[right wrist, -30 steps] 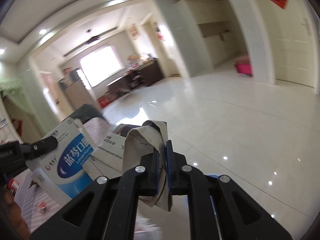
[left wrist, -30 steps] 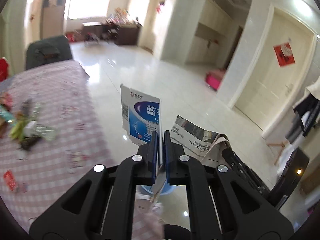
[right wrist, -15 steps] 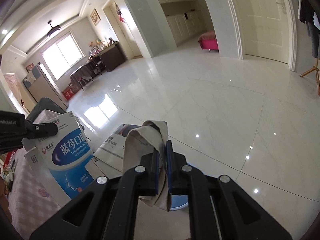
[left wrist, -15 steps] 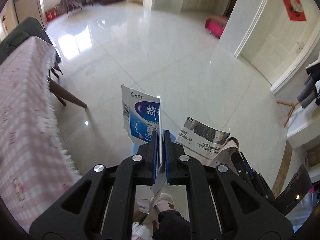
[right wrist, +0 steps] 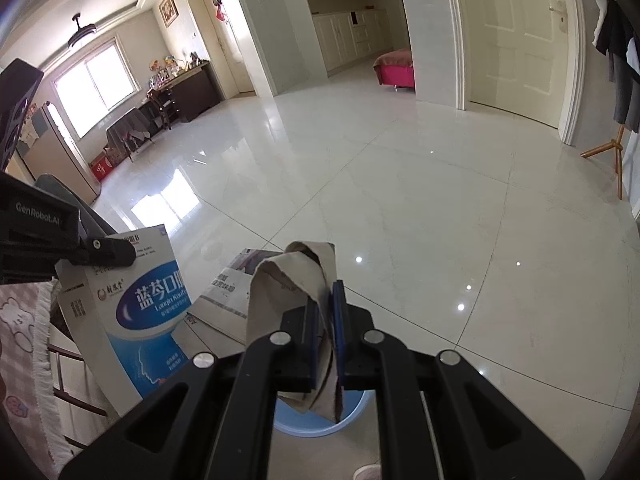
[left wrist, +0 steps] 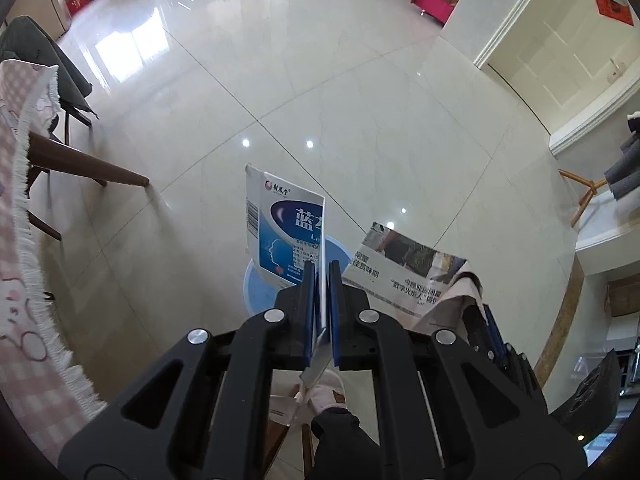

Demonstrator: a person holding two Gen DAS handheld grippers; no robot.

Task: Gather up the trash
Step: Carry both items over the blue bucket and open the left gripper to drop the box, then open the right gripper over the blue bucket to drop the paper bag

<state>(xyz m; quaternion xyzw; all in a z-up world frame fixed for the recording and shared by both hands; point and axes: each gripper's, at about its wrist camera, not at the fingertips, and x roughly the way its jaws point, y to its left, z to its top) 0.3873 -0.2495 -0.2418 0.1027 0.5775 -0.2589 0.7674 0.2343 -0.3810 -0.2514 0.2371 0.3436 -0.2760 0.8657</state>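
Observation:
My left gripper (left wrist: 320, 270) is shut on a flattened blue-and-white medicine box (left wrist: 286, 230) and holds it upright over a light blue bin (left wrist: 260, 292) on the floor. My right gripper (right wrist: 325, 296) is shut on a folded newspaper (right wrist: 292, 280), held just right of the box; the bin's rim (right wrist: 320, 426) shows below its fingers. The box also shows in the right wrist view (right wrist: 136, 312), and the newspaper shows in the left wrist view (left wrist: 404, 268).
A table with a pink checked, fringed cloth (left wrist: 24, 264) stands at the left with a wooden chair (left wrist: 80, 164) under it. Glossy white tile floor (left wrist: 360, 100) spreads ahead. A wooden coat rack (left wrist: 588, 192) stands at the right. A slippered foot (left wrist: 324, 390) is below.
Both grippers have swung away from the table and tilted down toward the floor. The blue bin has come into view beneath them. Both still hold their trash.

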